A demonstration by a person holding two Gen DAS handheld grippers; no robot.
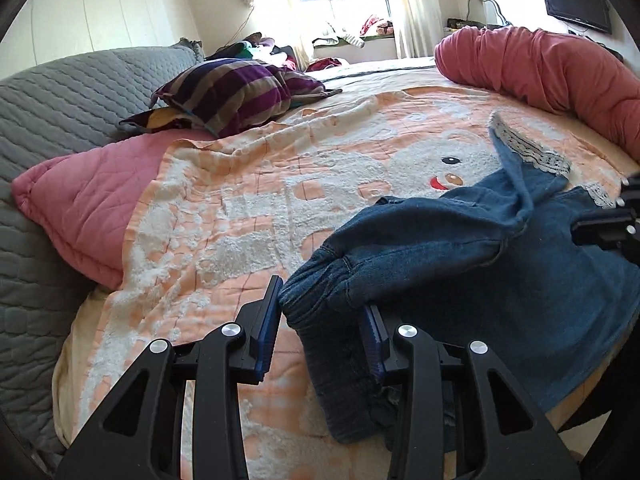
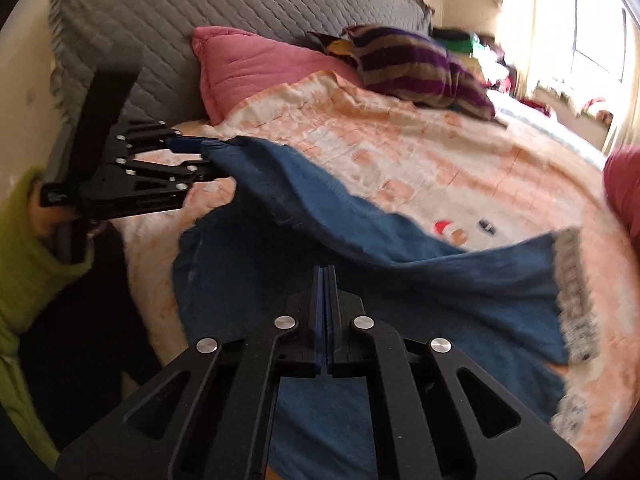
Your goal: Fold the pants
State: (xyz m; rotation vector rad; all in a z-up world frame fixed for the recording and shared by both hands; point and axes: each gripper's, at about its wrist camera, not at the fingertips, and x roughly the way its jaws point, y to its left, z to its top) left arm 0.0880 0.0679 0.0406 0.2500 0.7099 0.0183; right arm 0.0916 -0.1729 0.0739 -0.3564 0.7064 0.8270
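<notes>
Blue denim pants with a white lace hem lie crumpled on a peach blanket. My left gripper is shut on the bunched waistband, which fills the space between its blue pads. In the right wrist view the left gripper holds that edge up off the bed, and the pants drape from it towards the lace hem. My right gripper hovers over the denim with its pads almost together. I see no cloth between them. Part of it shows at the right edge.
A pink pillow and a striped purple pillow lie at the head of the bed, against a grey quilted headboard. A rolled red quilt lines the far side. A green sleeve holds the left gripper.
</notes>
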